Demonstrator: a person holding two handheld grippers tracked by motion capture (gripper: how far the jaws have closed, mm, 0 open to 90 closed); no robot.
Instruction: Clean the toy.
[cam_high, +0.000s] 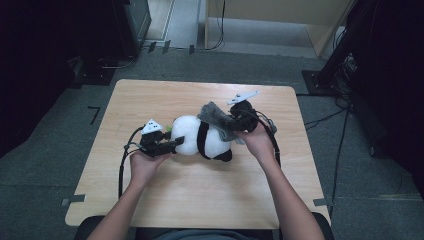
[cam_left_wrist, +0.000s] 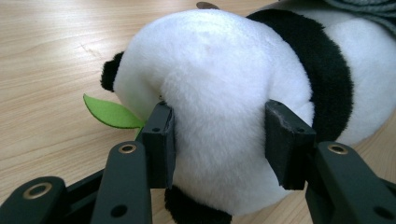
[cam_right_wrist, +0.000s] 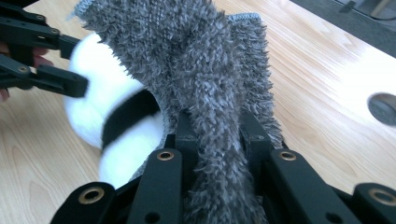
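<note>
Grey fuzzy cloth (cam_right_wrist: 205, 88), pinched in the right gripper (cam_right_wrist: 212, 135), half covers the plush panda (cam_high: 202, 137) mid-table (cam_high: 150, 200); left gripper (cam_left_wrist: 219, 140) squeezes its head. Wrapping looks barely begun.

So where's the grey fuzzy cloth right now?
In the high view the grey fuzzy cloth lies draped over the toy panda mid-table, right of centre, its end pinched in the right gripper.
</note>
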